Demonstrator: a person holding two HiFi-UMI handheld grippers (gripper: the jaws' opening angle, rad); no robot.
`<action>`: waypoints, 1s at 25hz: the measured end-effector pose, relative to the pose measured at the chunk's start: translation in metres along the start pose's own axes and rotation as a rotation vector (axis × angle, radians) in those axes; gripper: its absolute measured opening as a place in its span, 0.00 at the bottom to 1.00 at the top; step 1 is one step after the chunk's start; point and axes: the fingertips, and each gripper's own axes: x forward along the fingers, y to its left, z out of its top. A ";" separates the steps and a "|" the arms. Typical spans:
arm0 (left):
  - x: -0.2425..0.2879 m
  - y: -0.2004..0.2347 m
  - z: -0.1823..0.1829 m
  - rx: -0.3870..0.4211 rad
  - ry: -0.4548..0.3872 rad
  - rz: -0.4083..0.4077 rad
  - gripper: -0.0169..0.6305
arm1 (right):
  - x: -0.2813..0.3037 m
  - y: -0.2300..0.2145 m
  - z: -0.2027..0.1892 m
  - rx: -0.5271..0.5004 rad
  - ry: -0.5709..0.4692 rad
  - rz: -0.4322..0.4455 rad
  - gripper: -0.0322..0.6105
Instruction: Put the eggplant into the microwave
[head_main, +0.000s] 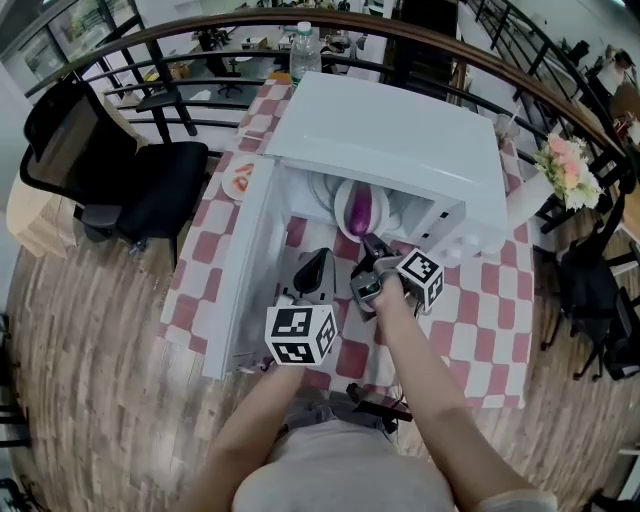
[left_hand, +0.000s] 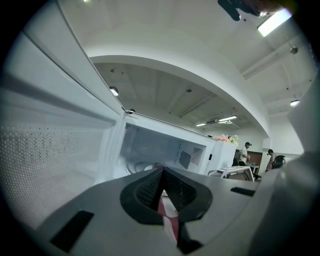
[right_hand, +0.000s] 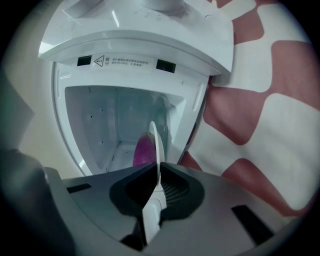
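Observation:
The purple eggplant (head_main: 360, 212) lies on a white plate (head_main: 340, 196) in the mouth of the open white microwave (head_main: 400, 150). My right gripper (head_main: 372, 252) is shut on the plate's near rim. In the right gripper view the plate (right_hand: 155, 145) stands edge-on between the jaws, with the eggplant (right_hand: 143, 151) behind it inside the cavity. My left gripper (head_main: 318, 264) hovers just left of the right one, in front of the opening. Its jaws are shut with nothing in them (left_hand: 162, 186). The microwave door (head_main: 245, 270) hangs open to the left.
The microwave sits on a table with a red-and-white checked cloth (head_main: 470, 320). A small plate of food (head_main: 238, 180) lies left of the microwave and a water bottle (head_main: 304, 50) behind it. Flowers (head_main: 565, 165) stand at the right. A black chair (head_main: 110, 170) is at the left.

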 end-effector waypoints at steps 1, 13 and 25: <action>0.001 0.000 -0.001 -0.002 0.001 -0.002 0.03 | 0.002 0.001 0.001 0.004 0.000 0.000 0.11; 0.010 -0.002 -0.009 -0.026 0.022 -0.012 0.03 | 0.021 0.005 0.011 -0.019 -0.005 -0.058 0.11; 0.012 -0.002 -0.011 -0.034 0.029 -0.007 0.03 | 0.029 -0.020 0.015 0.056 -0.002 -0.155 0.43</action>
